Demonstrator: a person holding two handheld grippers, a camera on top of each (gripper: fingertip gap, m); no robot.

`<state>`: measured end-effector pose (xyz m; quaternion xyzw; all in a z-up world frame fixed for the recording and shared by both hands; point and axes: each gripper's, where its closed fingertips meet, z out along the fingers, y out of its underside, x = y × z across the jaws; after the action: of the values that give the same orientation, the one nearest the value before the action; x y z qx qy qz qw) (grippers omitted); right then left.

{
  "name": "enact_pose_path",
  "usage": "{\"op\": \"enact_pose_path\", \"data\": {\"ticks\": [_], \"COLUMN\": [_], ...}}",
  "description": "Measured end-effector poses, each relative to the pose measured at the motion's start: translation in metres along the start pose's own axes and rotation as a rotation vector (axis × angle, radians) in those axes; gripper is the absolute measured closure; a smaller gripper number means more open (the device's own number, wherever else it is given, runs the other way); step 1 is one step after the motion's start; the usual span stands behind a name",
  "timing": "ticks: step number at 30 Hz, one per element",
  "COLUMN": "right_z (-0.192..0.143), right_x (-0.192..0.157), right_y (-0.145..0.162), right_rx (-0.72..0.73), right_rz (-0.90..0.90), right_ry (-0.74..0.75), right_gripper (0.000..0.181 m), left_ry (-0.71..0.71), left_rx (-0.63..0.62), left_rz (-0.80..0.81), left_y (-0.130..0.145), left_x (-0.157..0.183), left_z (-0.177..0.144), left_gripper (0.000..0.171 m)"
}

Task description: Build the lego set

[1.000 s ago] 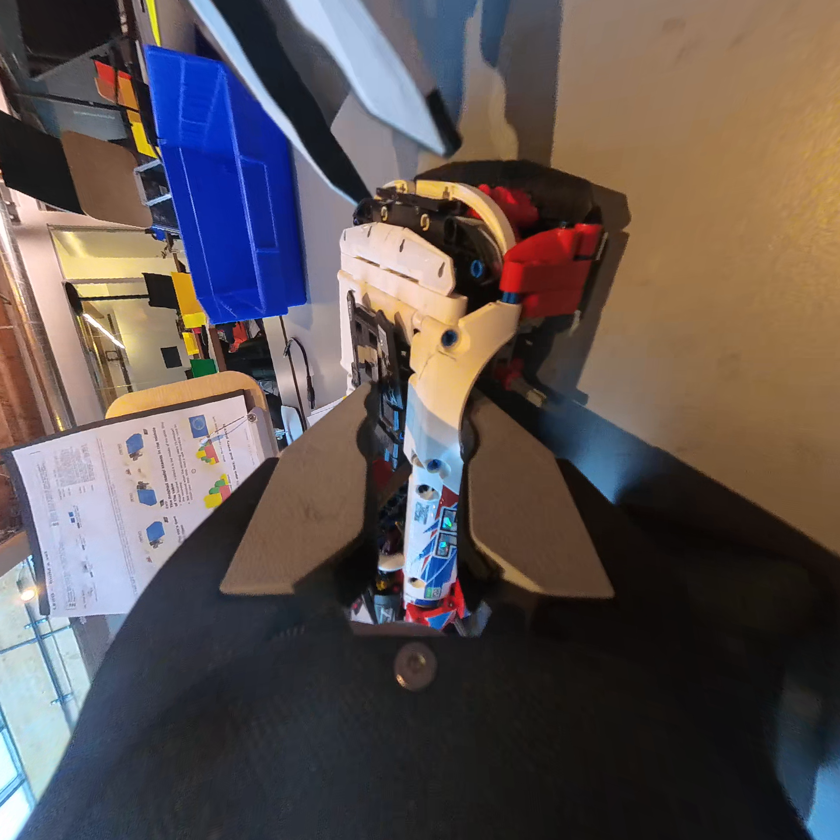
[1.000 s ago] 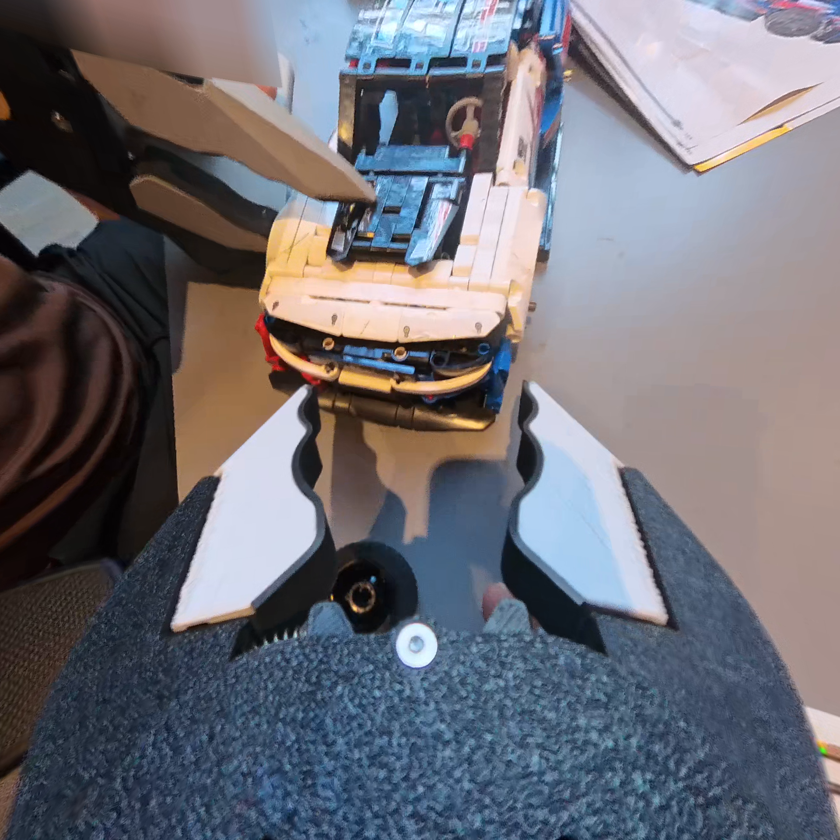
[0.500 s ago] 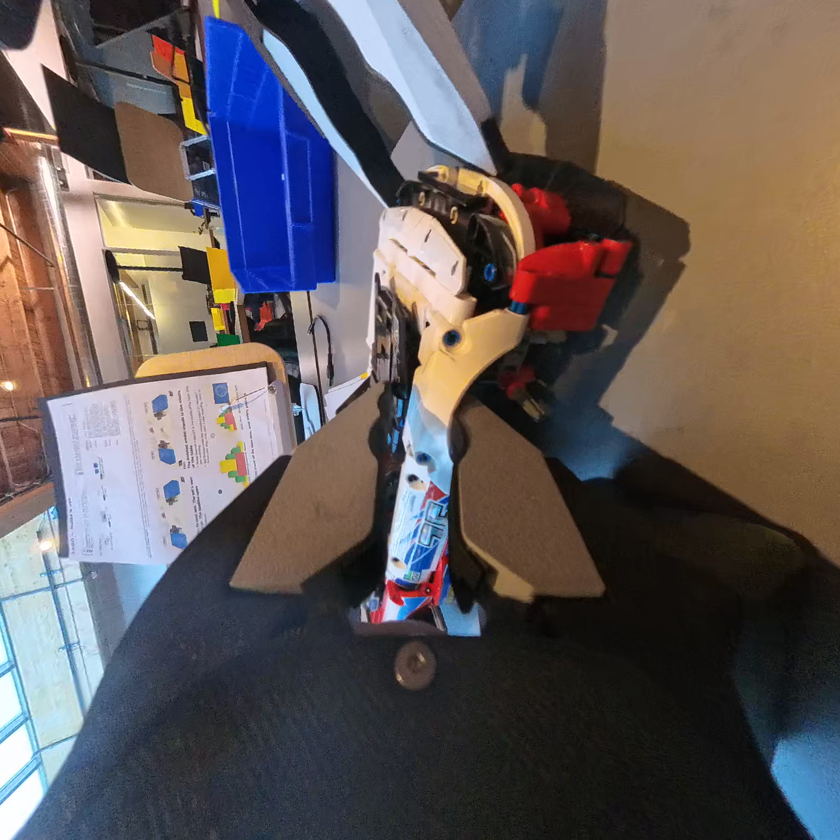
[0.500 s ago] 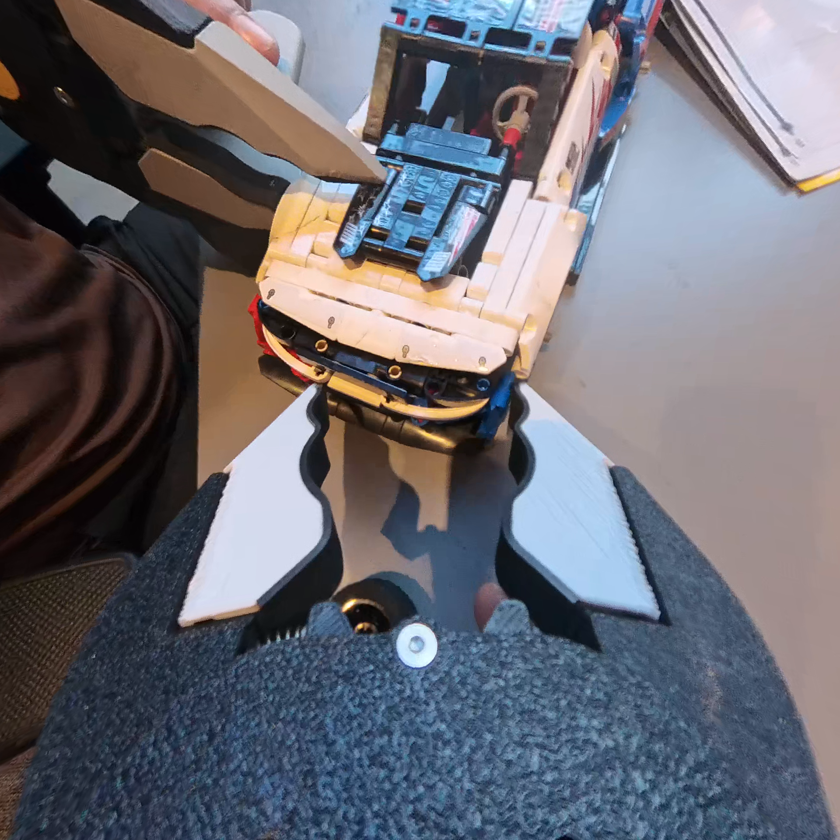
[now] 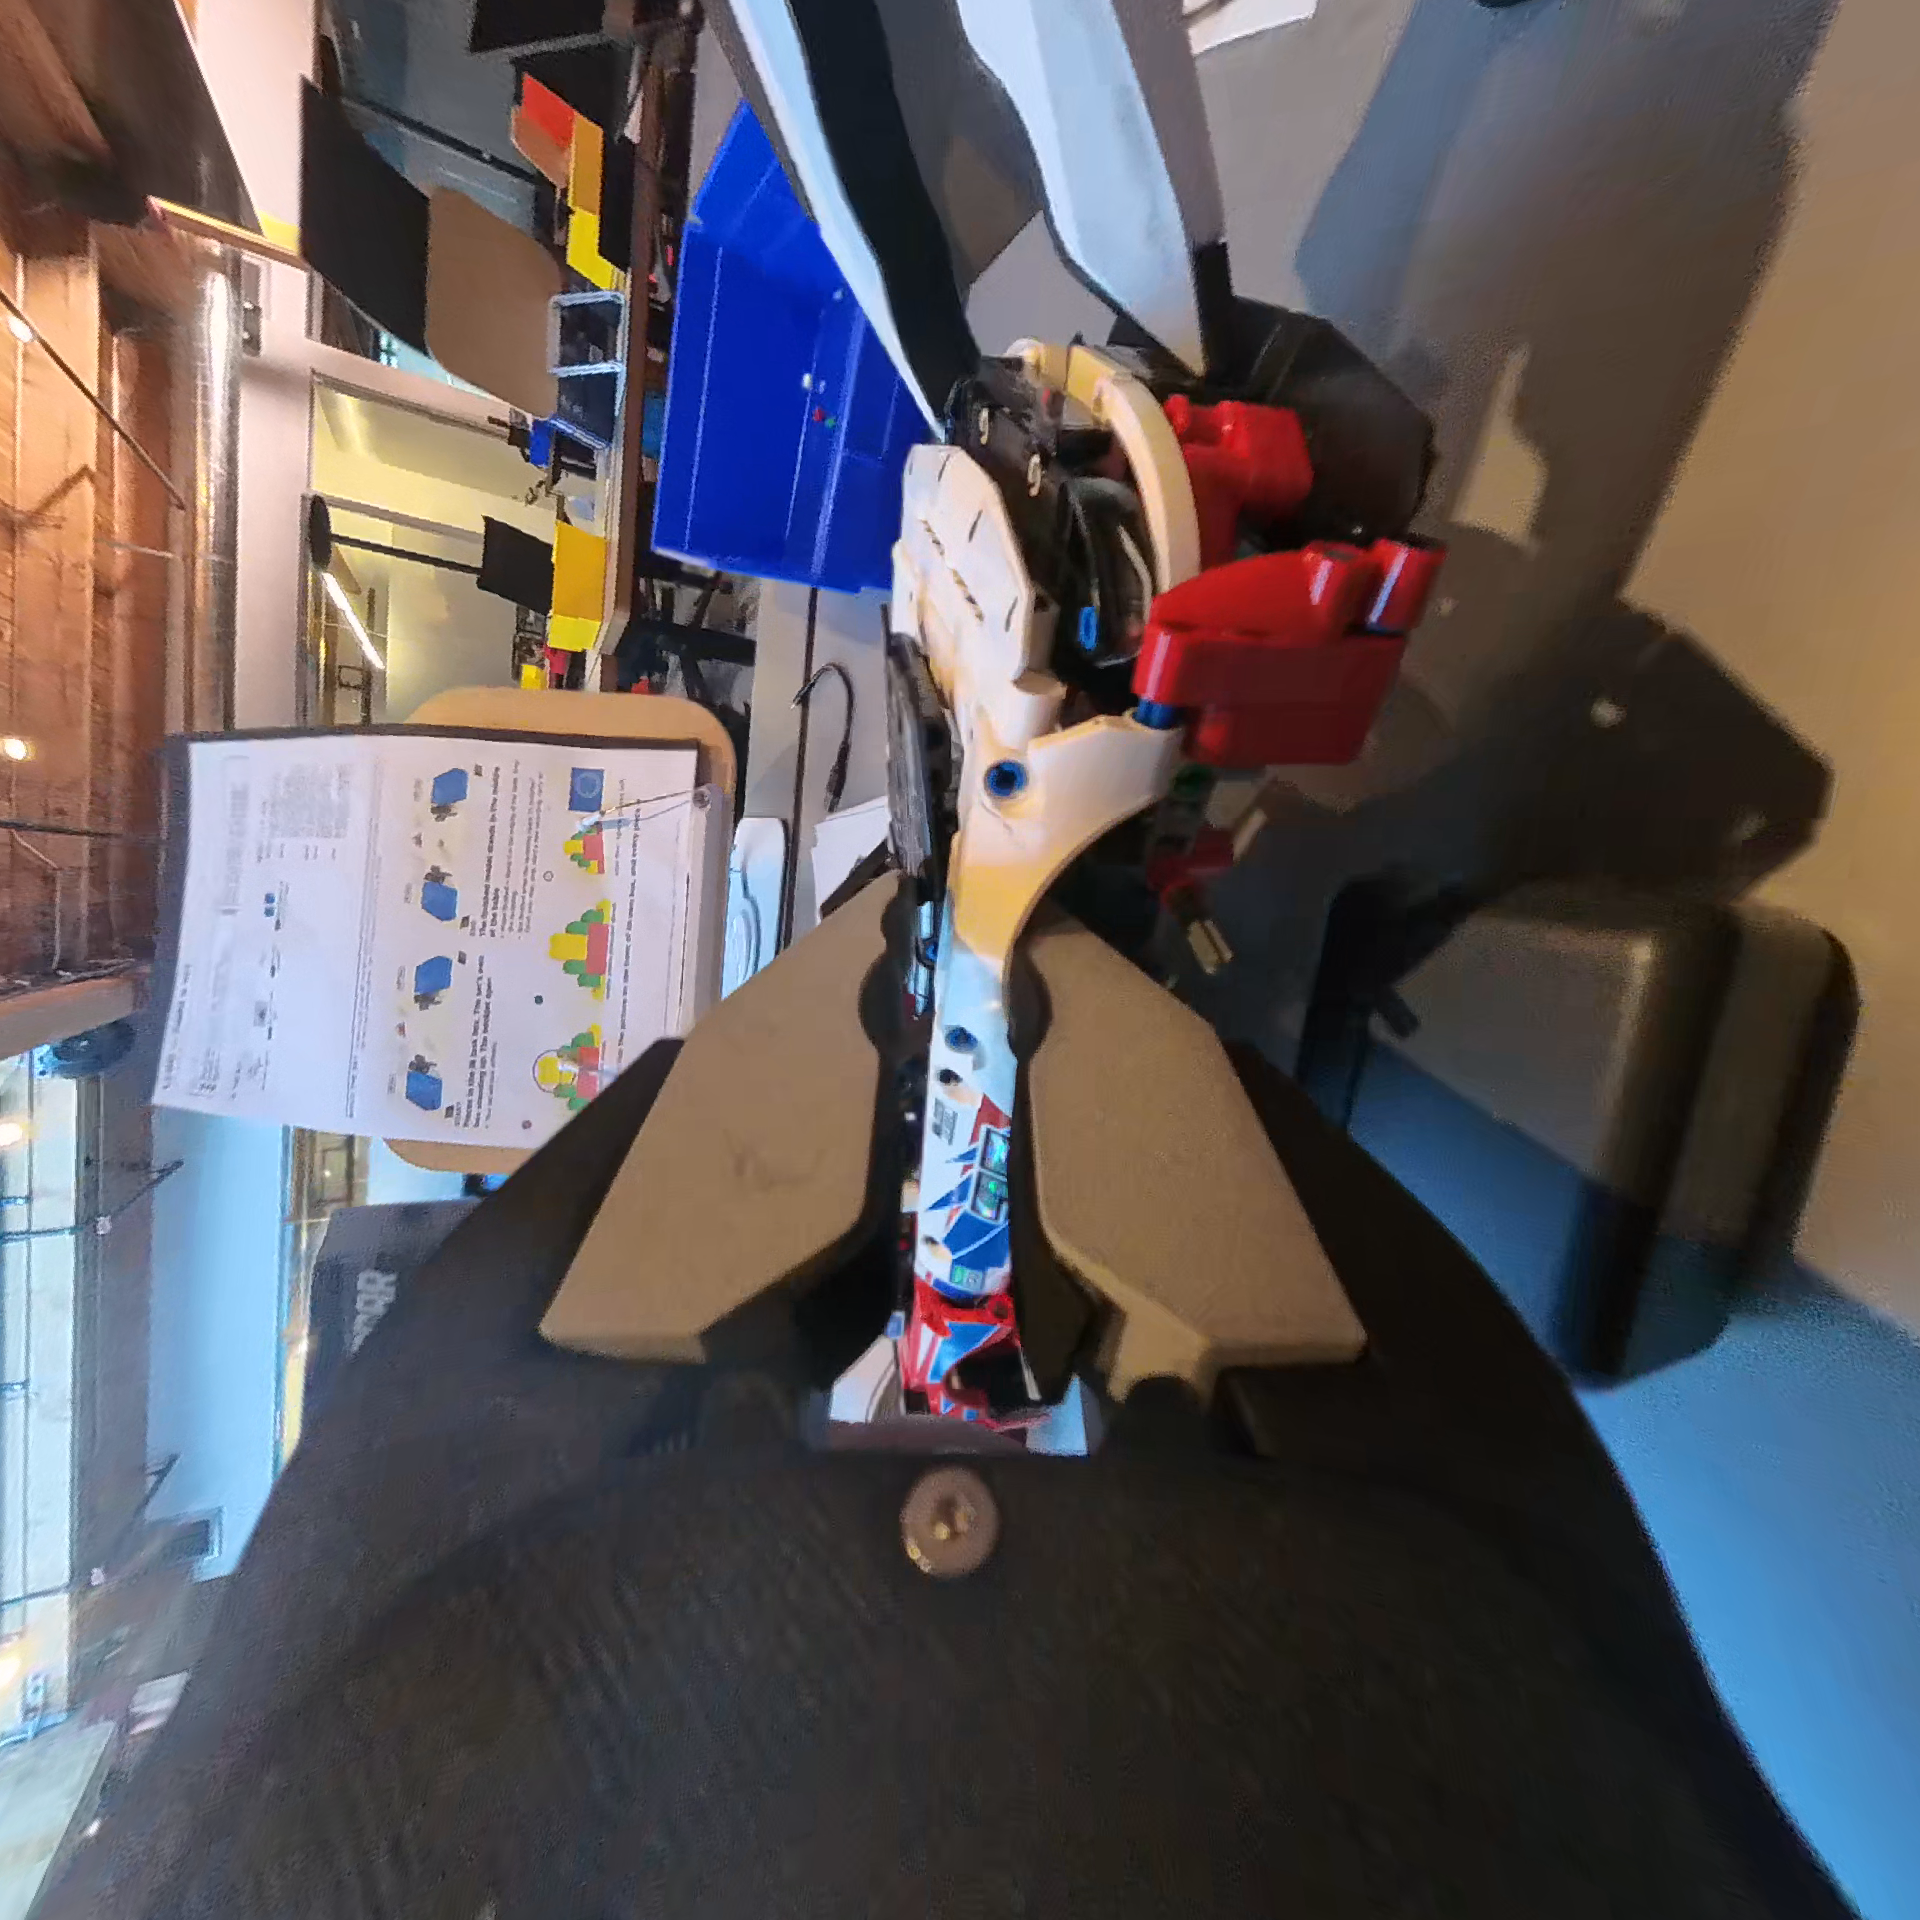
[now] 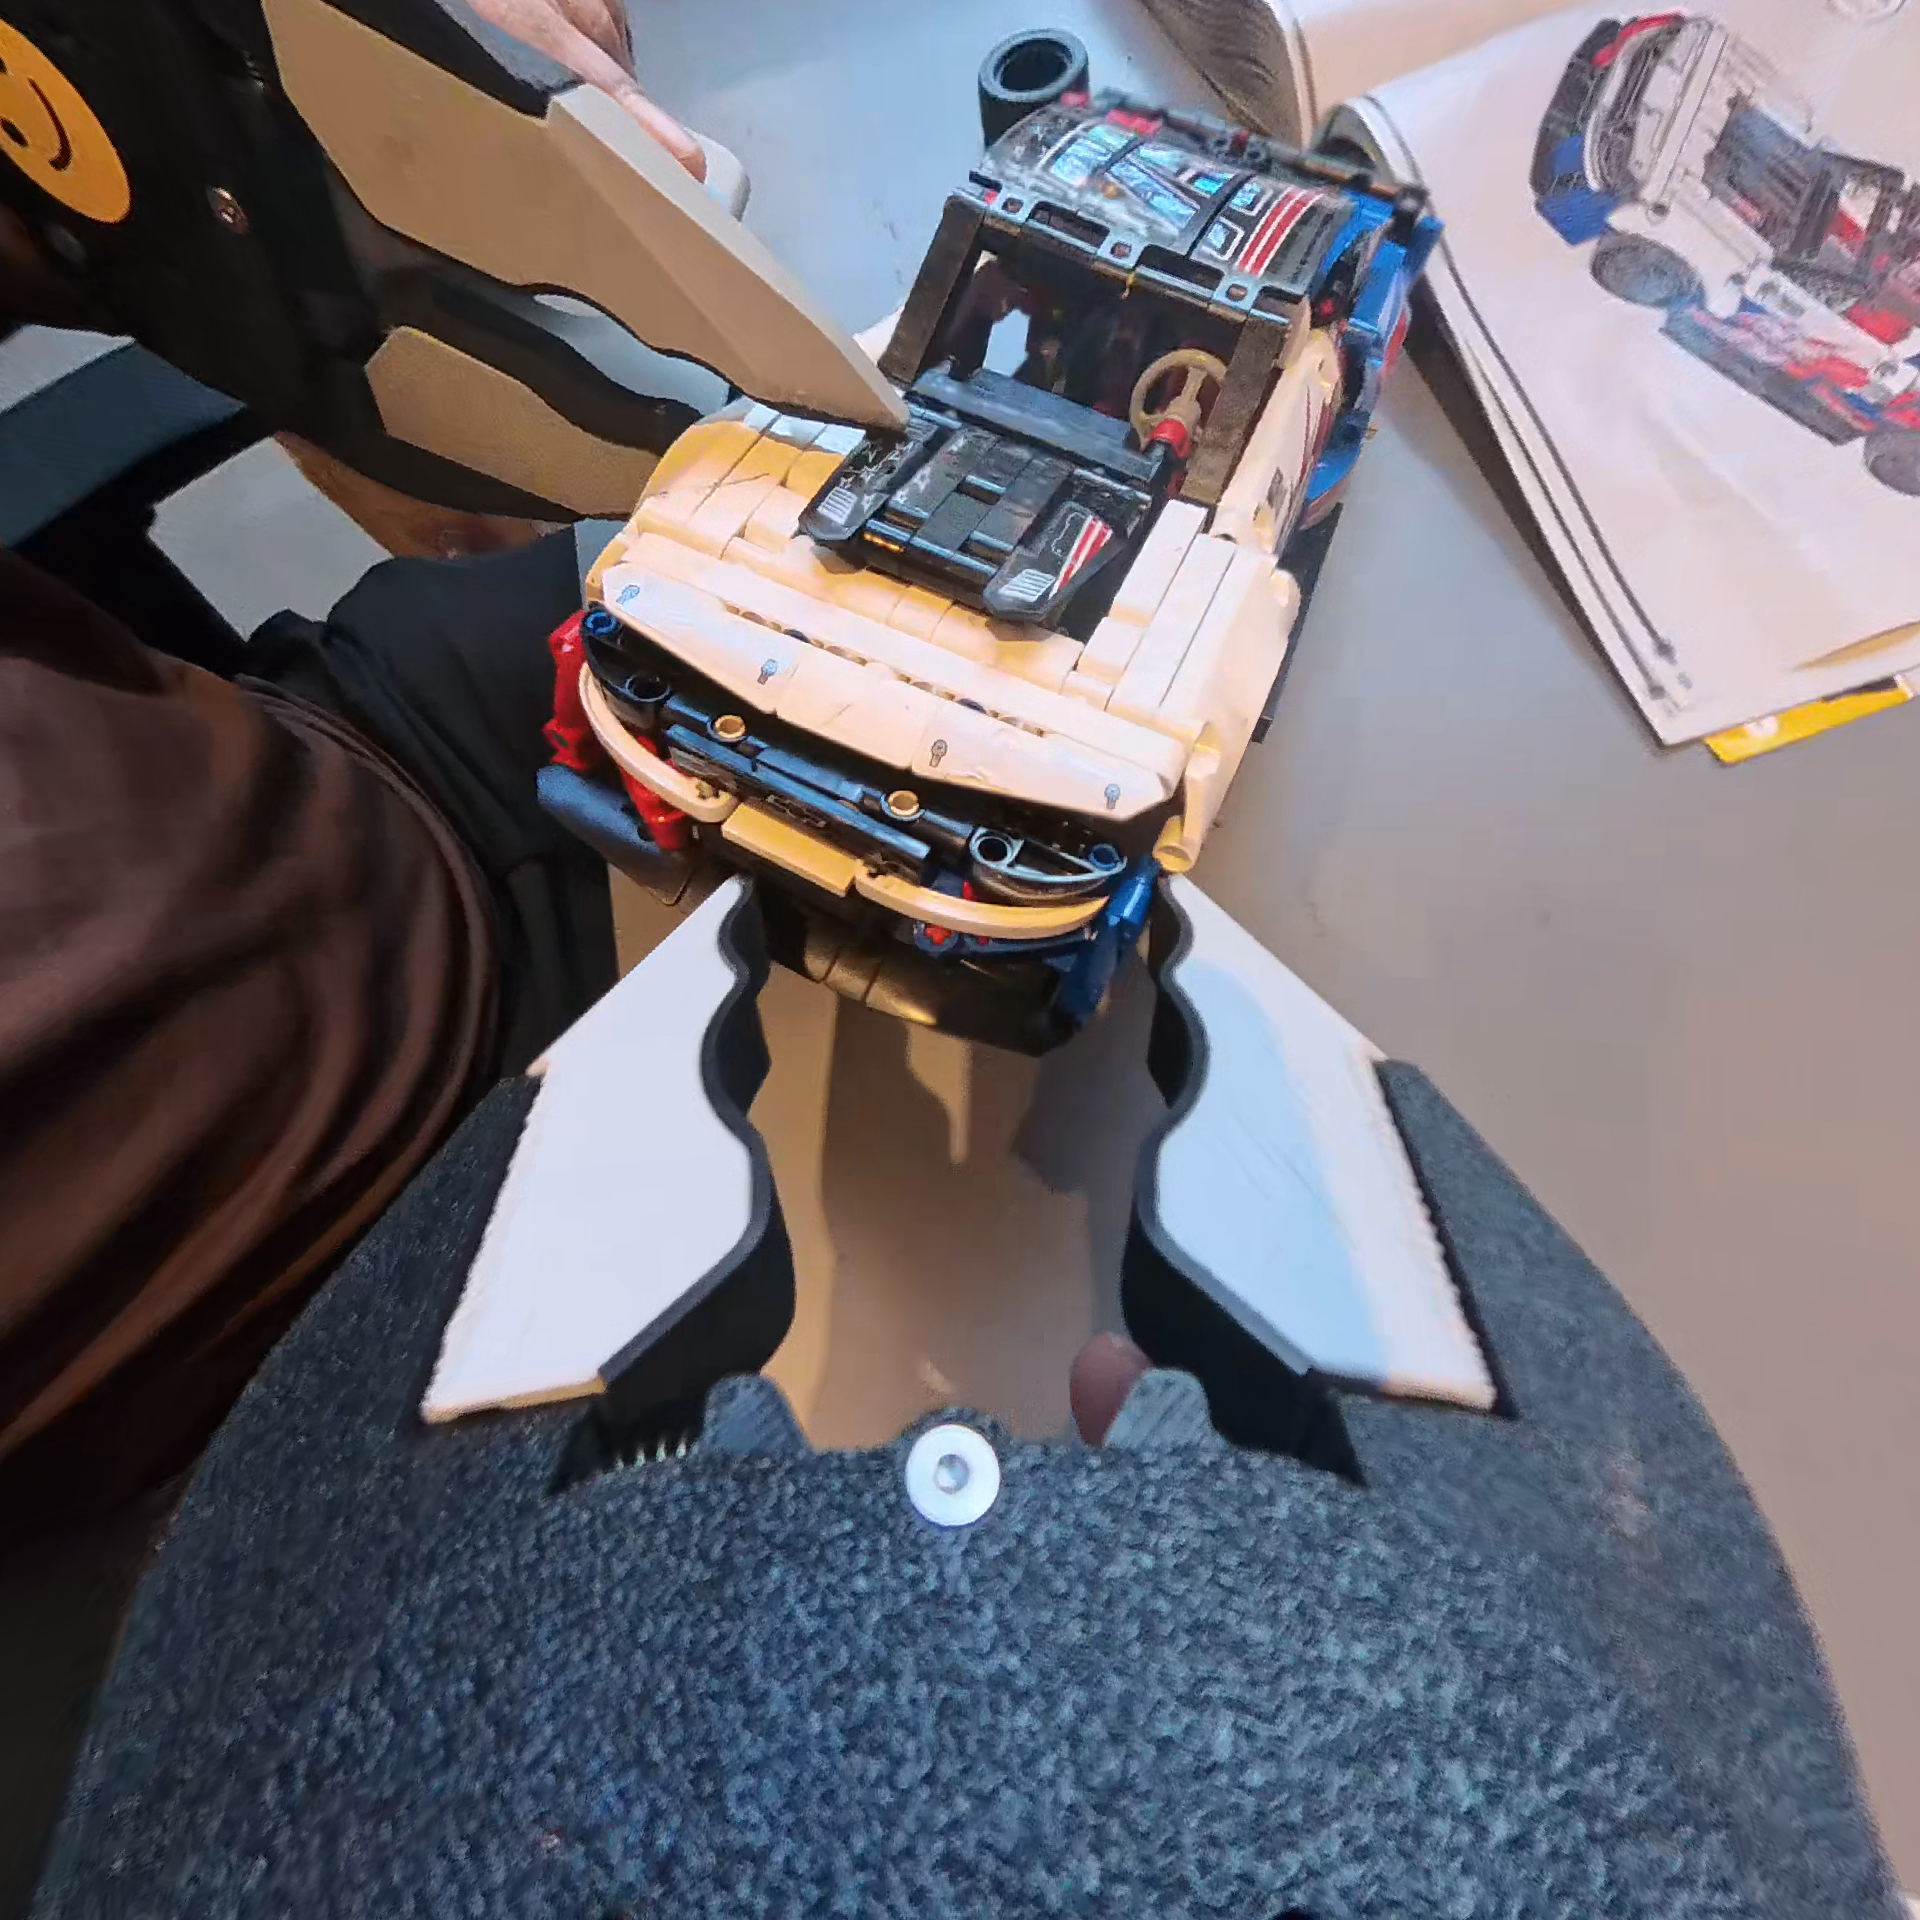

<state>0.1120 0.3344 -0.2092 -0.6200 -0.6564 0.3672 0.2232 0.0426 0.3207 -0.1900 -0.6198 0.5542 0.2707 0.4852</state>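
The lego car [image 6: 935,644] is white with a black bonnet vent, a black roof, blue and red sides and no wheels showing. Its front bumper points at my right gripper [image 6: 951,904], which is open, with a fingertip at each front corner of the car. My left gripper [image 5: 961,935] is shut on the car's decorated side panel [image 5: 971,1132]. In the right wrist view its fingers [image 6: 623,239] reach in from the upper left, over the bonnet's edge. The car [image 5: 997,582] shows edge-on in the left wrist view, with red parts underneath.
An open instruction booklet [image 6: 1662,364] lies on the grey table at the right. A loose black tyre [image 6: 1034,68] sits behind the car. A person's brown sleeve [image 6: 208,935] is at the left. A blue bin [image 5: 758,395] and a printed sheet [image 5: 436,935] stand farther off. Some 8 cm of space lies between my two pairs of fingers.
My right gripper has come up to the car's front until the bumper sits between its fingertips. My left gripper has kept its hold and the car has turned and tilted a little.
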Motion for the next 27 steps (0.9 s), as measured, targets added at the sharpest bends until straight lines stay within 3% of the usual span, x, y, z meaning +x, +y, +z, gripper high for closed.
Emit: {"op": "enact_pose_path", "data": {"ticks": [11, 20, 23, 27], "right_z": [0.026, 0.051, 0.05, 0.05], "right_x": [-0.043, -0.051, -0.048, -0.054], "right_y": [-0.034, -0.007, -0.005, -0.005], "right_rx": [-0.015, -0.011, 0.006, 0.028], "right_rz": [-0.064, -0.041, -0.025, -0.035], "right_ry": [0.073, 0.043, 0.048, 0.049], "right_gripper": [0.11, 0.108, 0.108, 0.099], "left_ry": [-0.075, -0.154, -0.136, -0.006], "left_rx": [-0.027, -0.088, -0.069, 0.009], "left_rz": [-0.014, -0.011, -0.095, -0.326], "left_y": [0.03, 0.028, 0.026, 0.035], "left_x": [0.009, 0.032, 0.029, 0.026], "left_z": [-0.053, -0.062, -0.068, -0.09], "left_gripper": [0.158, 0.161, 0.144, 0.113]}}
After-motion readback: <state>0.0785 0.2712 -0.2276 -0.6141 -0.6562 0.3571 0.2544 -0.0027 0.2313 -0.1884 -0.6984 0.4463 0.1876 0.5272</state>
